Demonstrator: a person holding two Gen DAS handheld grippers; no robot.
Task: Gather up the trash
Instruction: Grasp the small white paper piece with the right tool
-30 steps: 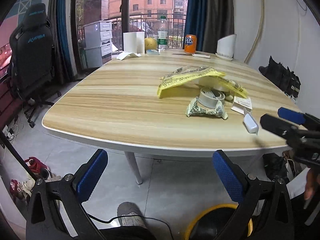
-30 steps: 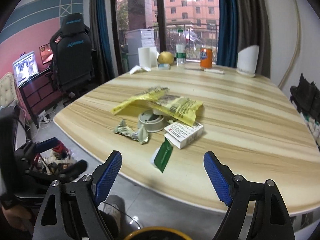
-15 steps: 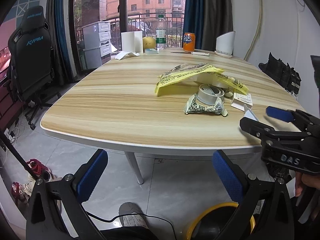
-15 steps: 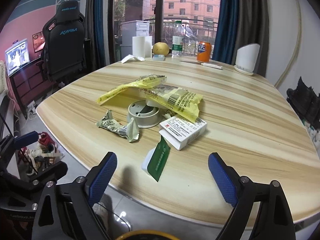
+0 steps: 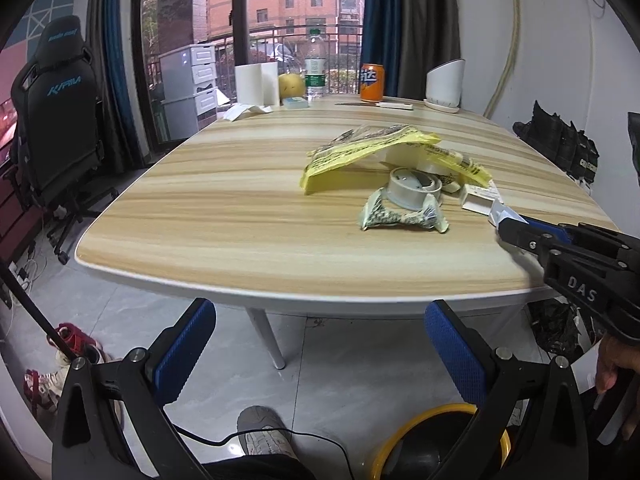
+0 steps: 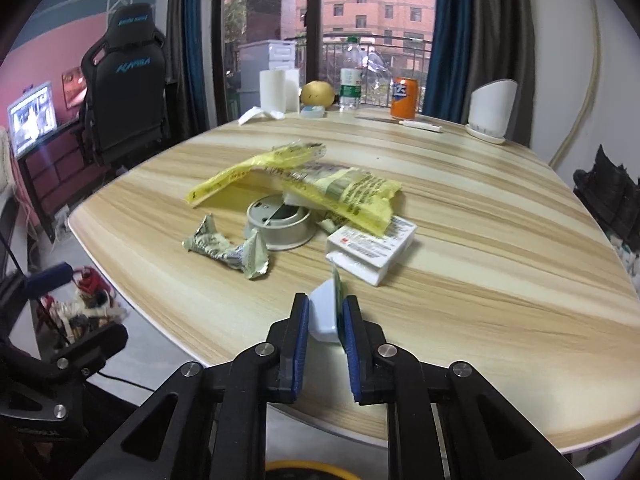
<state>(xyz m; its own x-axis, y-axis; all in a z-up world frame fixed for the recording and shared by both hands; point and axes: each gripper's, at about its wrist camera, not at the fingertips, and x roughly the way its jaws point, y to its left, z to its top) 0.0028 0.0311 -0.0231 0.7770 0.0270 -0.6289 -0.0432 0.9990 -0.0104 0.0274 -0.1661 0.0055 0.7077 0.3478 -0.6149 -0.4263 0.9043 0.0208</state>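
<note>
Across the near end of the wooden table (image 6: 480, 240) lies the trash I am collecting, bunched toward the near right corner, while a bottle (image 6: 351, 80), an orange can (image 6: 405, 97) and a white paper roll (image 6: 276, 90) stand along the far edge. Below the near edge, on the floor, the yellow rim of a bin (image 5: 400, 444) shows between my left gripper's fingers. Largest of the litter is a yellow wrapper (image 6: 320, 188), draped partly over a grey round lid (image 6: 280, 226) and a white box (image 6: 370, 250) that lies just right of the lid. Just in front of the lid sits a crumpled printed wrapper (image 6: 228, 250), nearer the table's near edge.

My right gripper (image 6: 325, 320) is over the near edge, its jaws closing on a small white-and-green packet (image 6: 326, 312); the blue pads (image 6: 300, 340) press both its sides, and the packet stands on edge between them. My left gripper (image 5: 320, 344) hangs off the table below its near edge with the jaws spread wide and nothing between them.
</note>
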